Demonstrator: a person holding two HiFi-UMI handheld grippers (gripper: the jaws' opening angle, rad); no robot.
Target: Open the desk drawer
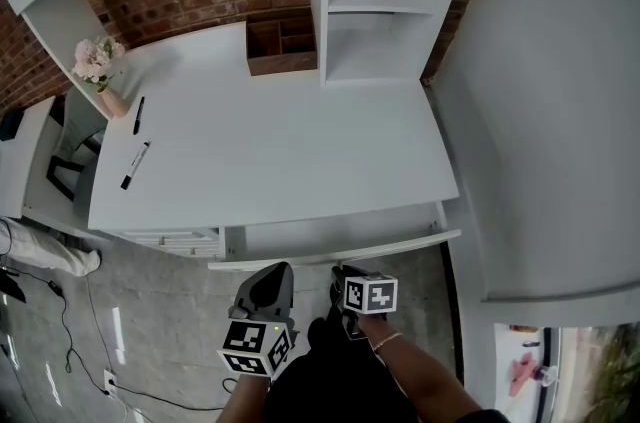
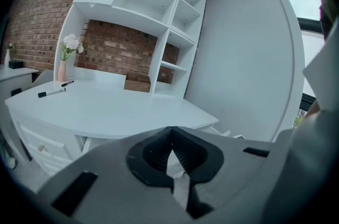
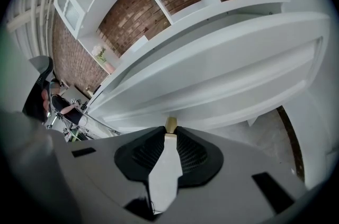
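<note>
The white desk [image 1: 270, 151] has its wide drawer [image 1: 330, 237] pulled partly out, and the drawer's front panel [image 1: 335, 254] stands proud of the desk edge. In the right gripper view that panel [image 3: 222, 74] fills the middle, with a small brass knob [image 3: 170, 123] on it. My right gripper [image 3: 170, 129] is shut on the knob; in the head view it [image 1: 341, 273] sits just below the panel. My left gripper [image 1: 275, 277] hangs beside it, off the drawer. Its jaws [image 2: 170, 131] are shut with nothing between them.
Two pens [image 1: 135, 165] and a pink flower vase [image 1: 101, 68] lie at the desk's left, a brown wooden organiser [image 1: 282, 47] at the back beside white shelves [image 1: 385, 6]. Small side drawers [image 1: 175, 239] sit left of the open one. A grey wall [image 1: 550, 111] stands right; cables [image 1: 60, 311] trail on the floor.
</note>
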